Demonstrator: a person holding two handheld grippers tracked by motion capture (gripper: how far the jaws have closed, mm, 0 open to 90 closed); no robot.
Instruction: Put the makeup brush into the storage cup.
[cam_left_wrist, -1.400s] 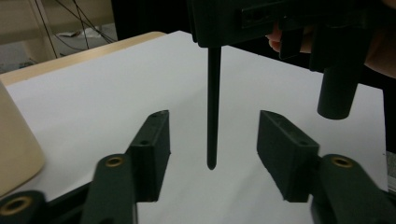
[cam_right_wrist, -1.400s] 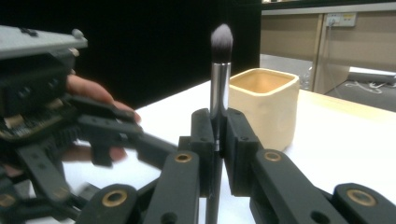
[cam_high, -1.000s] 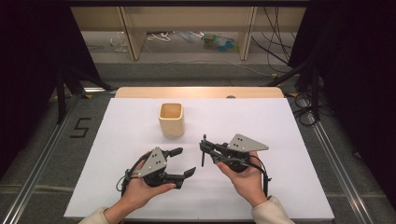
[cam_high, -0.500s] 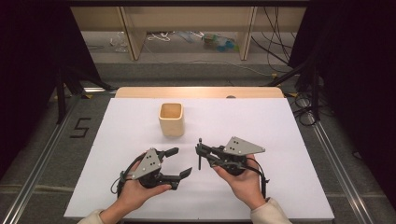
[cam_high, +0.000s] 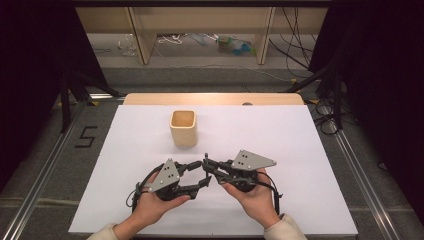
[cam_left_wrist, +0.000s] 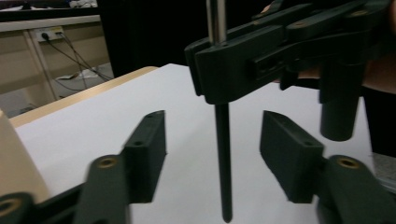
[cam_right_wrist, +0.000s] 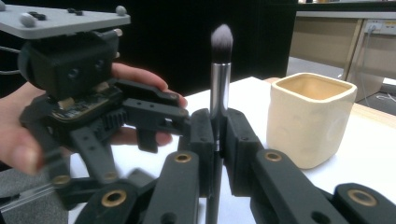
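A makeup brush with a black handle, silver ferrule and pale bristles stands upright, bristles up. My right gripper is shut on its handle just below the ferrule. In the left gripper view the lower handle hangs between the pads of my left gripper without touching either; those jaws have just been closing and are open. From above, the two grippers meet tip to tip: left gripper, right gripper. A cream square cup stands upright on the white sheet beyond them.
The white sheet covers a wooden table whose far edge shows. Metal rails run along both sides on the floor. Shelving and loose cables lie behind the table.
The right gripper carried the brush leftward to the left gripper's tips. The left gripper's jaws narrowed around the brush's lower handle. The cup stayed put.
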